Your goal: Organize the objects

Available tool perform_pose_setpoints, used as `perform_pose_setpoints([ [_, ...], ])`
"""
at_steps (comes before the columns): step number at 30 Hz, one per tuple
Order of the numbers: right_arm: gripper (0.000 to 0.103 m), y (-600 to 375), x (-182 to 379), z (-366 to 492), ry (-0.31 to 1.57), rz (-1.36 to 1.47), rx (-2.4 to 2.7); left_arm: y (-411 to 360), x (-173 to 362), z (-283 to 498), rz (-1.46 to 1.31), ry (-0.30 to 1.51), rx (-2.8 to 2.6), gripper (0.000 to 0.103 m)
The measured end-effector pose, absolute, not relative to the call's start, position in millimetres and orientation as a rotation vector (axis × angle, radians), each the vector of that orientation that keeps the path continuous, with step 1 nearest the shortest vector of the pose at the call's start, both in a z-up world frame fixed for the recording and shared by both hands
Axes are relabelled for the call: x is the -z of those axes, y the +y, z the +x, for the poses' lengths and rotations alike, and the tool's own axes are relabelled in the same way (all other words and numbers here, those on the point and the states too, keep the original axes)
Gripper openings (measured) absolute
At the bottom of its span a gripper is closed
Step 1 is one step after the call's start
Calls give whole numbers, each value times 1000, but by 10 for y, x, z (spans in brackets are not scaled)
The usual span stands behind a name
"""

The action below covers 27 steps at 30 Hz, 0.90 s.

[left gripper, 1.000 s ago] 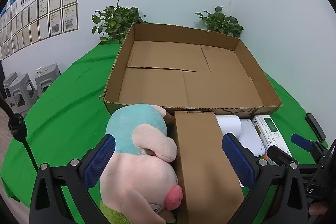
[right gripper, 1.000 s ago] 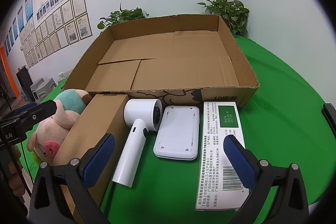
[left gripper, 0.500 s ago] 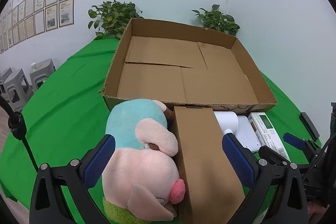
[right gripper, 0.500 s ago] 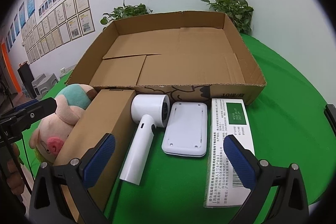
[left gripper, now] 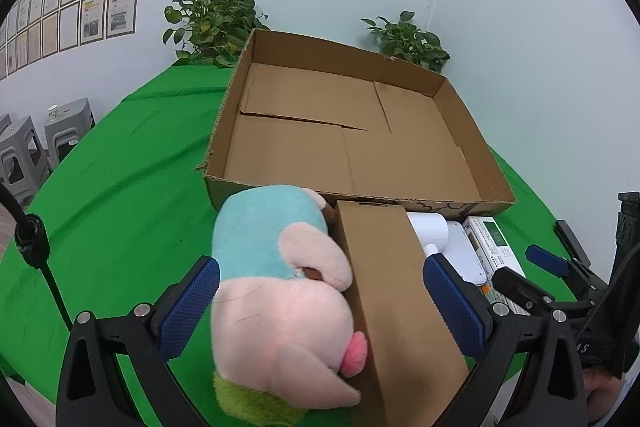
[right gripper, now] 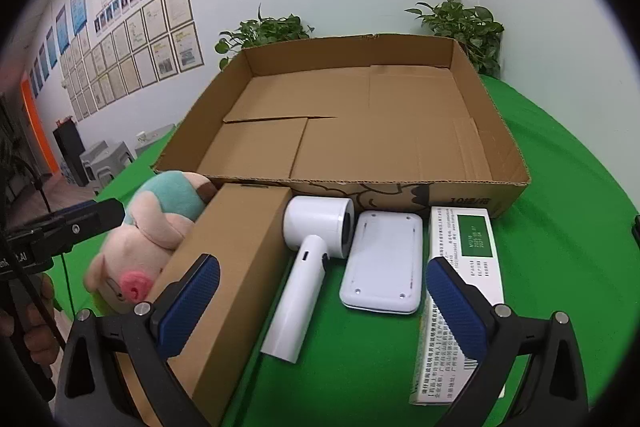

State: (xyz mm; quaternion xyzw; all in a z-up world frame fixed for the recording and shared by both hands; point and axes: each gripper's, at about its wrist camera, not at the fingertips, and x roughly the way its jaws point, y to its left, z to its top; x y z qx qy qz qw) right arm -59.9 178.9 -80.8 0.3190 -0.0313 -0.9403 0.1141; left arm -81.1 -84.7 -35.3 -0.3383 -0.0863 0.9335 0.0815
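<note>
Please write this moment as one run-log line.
left hand-held gripper: open, over plush pig | right hand-held gripper: open, over hair dryer | big cardboard box: empty

Even, bright indoor light is filling both views; its source is sitting out of frame. Shadows are staying soft: a thin one is lying under the hair dryer [right gripper: 304, 267] on the green cloth [right gripper: 560, 235], and another is pooling inside the box [left gripper: 352, 147] along its near wall. Fisheye distortion is bending the walls and curving the table's edge, and a black vignette is ringing each frame. Focus is holding sharp at centre and softening slightly toward the rims. Colours are looking saturated, without glare.
</note>
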Motion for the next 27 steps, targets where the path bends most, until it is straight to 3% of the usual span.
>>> perform_pose_setpoints([
  [14,102,1480,427,-448,-93,697,2474,-1275,846,-722,-1210,-387,-2622,101],
  [18,102,1307,346,-473,-118,698,2363,-1336,1008,-777,-1209,-494,-2548,87],
  [22,102,1105,330,-559,-118,749,2307,-1358,983,-703,-1178,-456,-2571,70],
  [27,102,736,393,-792,-111,868,2241,-1254,845,-510,-1157,-307,-2654,63],
])
